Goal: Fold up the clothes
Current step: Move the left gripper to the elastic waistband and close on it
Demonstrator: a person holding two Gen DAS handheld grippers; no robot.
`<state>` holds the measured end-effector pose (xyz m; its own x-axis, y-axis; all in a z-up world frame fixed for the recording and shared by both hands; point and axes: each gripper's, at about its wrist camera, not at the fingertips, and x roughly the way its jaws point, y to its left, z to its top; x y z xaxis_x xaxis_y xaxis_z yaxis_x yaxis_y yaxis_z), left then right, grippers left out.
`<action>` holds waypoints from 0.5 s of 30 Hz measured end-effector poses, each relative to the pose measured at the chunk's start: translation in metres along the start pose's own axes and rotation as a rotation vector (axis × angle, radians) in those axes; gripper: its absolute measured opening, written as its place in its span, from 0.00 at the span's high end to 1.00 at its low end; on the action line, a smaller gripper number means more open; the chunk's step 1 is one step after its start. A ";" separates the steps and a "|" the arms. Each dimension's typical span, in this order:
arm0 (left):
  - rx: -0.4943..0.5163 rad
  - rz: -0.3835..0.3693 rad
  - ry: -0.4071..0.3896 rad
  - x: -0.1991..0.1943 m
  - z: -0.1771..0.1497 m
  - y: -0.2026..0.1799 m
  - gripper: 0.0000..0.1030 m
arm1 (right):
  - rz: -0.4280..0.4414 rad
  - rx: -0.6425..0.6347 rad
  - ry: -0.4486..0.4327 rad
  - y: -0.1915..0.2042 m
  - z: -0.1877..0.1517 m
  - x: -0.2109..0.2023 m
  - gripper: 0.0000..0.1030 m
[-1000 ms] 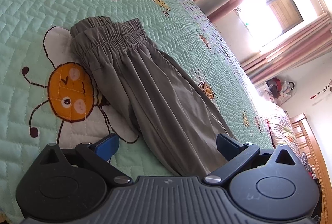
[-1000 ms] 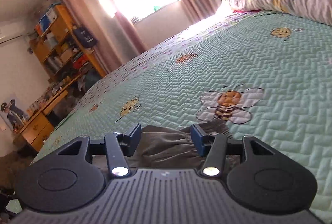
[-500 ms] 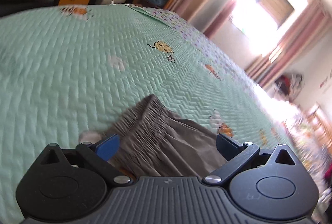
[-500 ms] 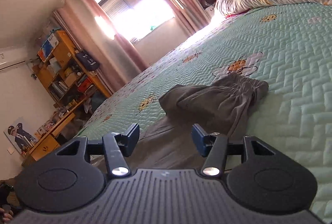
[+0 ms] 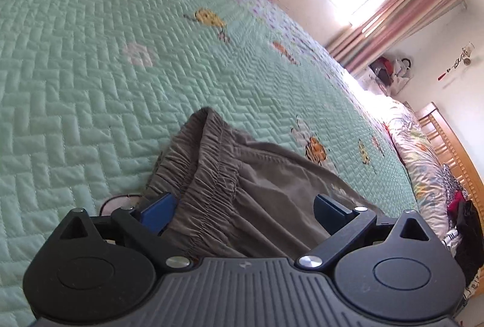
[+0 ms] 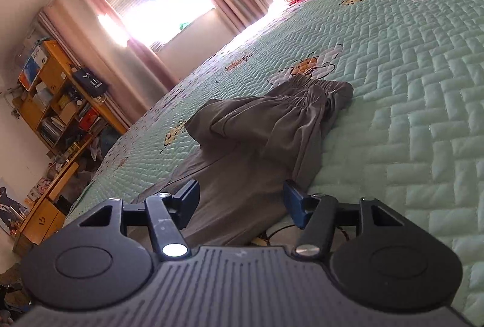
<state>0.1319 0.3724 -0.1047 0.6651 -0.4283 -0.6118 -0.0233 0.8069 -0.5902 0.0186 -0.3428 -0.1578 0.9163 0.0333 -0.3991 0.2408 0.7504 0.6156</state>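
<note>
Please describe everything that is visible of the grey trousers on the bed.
The grey trousers are of thin, soft-looking, creased cloth, with a gathered elastic waistband. They lie on the green quilted bedspread, folded over: the waistband end rests on top of the legs. In both wrist views the cloth runs between the spread fingers of the left gripper and right gripper, whose jaws are opening; neither pinches it.
</note>
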 end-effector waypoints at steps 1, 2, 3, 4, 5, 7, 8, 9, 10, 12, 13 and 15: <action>0.009 0.011 0.017 0.003 0.002 0.001 0.04 | -0.002 -0.003 0.001 0.000 0.000 0.001 0.38; 0.011 0.009 0.024 0.006 0.004 0.003 0.04 | -0.003 -0.006 0.002 0.000 -0.001 0.002 0.38; 0.000 -0.005 0.027 0.008 0.006 0.007 0.04 | -0.005 -0.008 0.004 0.000 -0.001 0.002 0.38; -0.020 -0.028 0.031 0.010 0.008 0.011 0.04 | -0.006 -0.011 0.003 0.000 -0.001 0.002 0.38; -0.040 -0.055 0.034 0.013 0.008 0.015 0.05 | -0.007 -0.014 0.003 0.000 -0.001 0.002 0.37; -0.056 -0.100 0.038 0.015 0.008 0.019 0.10 | -0.009 -0.017 0.005 0.000 -0.002 0.003 0.37; -0.050 -0.104 0.038 0.016 0.007 0.018 0.28 | -0.010 -0.017 0.006 0.000 -0.002 0.003 0.37; -0.056 -0.109 0.042 0.016 0.004 0.020 0.70 | -0.010 -0.018 0.006 0.000 -0.003 0.004 0.36; -0.057 -0.105 0.041 0.017 0.000 0.022 0.97 | -0.011 -0.021 0.007 0.000 -0.003 0.004 0.36; -0.060 -0.096 0.038 0.018 -0.010 0.024 0.95 | -0.015 -0.032 0.008 0.001 -0.004 0.005 0.35; -0.060 -0.092 0.019 0.015 -0.013 0.025 0.95 | -0.017 -0.038 0.008 0.002 -0.004 0.005 0.35; -0.061 -0.084 -0.021 0.008 -0.021 0.025 0.96 | -0.020 -0.050 0.009 0.004 -0.005 0.006 0.33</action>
<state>0.1211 0.3805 -0.1350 0.6819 -0.4844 -0.5481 -0.0121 0.7417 -0.6706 0.0234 -0.3365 -0.1615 0.9085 0.0235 -0.4173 0.2427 0.7831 0.5726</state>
